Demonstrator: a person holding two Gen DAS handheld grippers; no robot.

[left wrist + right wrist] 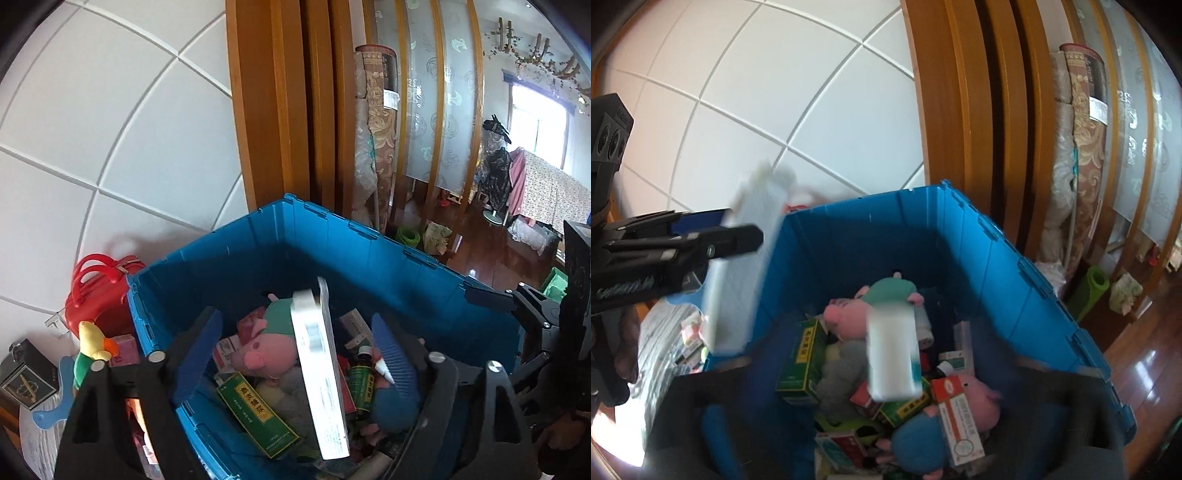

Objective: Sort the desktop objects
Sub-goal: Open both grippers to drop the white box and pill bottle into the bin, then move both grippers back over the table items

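Observation:
A blue plastic crate (332,221) (868,240) holds pink pig plush toys (266,347) (849,317), green medicine boxes (258,413) and a brown bottle (360,380). My left gripper (295,317) (738,229) hangs open over the crate. A flat white box (317,369) (738,277) stands on end between its fingers, touching neither pad. My right gripper (890,373) is open too, its dark fingers (713,391) blurred at the bottom corners. A small white box (892,354), blurred, is in the air between them above the crate's contents.
Left of the crate sit a red bag (99,291), a yellow-green plush bird (88,347), a black box (26,376) and small packets (690,332). A white tiled wall and a wooden door frame (273,110) stand behind. Wood floor (1145,369) lies to the right.

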